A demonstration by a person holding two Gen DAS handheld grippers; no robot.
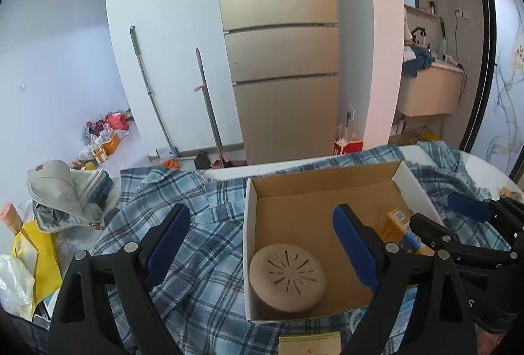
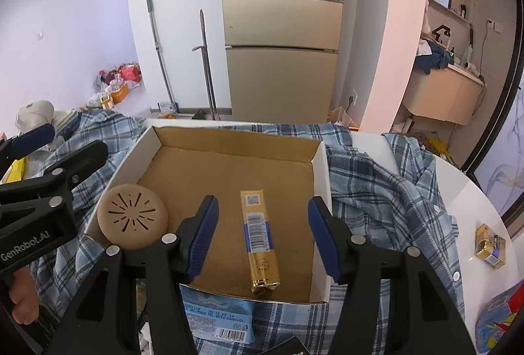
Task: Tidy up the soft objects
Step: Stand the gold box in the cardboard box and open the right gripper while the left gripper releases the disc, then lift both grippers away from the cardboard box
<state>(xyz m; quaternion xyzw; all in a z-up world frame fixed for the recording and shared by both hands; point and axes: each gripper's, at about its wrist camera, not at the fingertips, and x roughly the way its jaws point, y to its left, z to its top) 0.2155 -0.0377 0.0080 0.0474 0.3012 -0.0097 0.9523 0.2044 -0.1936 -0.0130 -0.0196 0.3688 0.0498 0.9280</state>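
Observation:
An open cardboard box (image 1: 258,191) (image 2: 322,165) lies on a blue plaid shirt (image 1: 203,224) (image 2: 376,191). Inside it sit a round tan sponge pad with slits (image 1: 287,277) (image 2: 132,217) and a long gold-and-blue pack (image 2: 260,234) (image 1: 398,225). My left gripper (image 1: 262,243) is open and empty, over the box's left wall above the pad. My right gripper (image 2: 262,234) is open and empty, straddling the gold pack without touching it. Each gripper also shows in the other's view, the right one (image 1: 442,221) and the left one (image 2: 62,149).
A blue packet (image 2: 216,315) lies in front of the box. A small gold box (image 2: 489,245) and a colourful item (image 2: 501,319) sit on the white round table (image 2: 471,201) at right. A fridge (image 1: 278,60), mops and floor clutter (image 1: 65,191) stand beyond.

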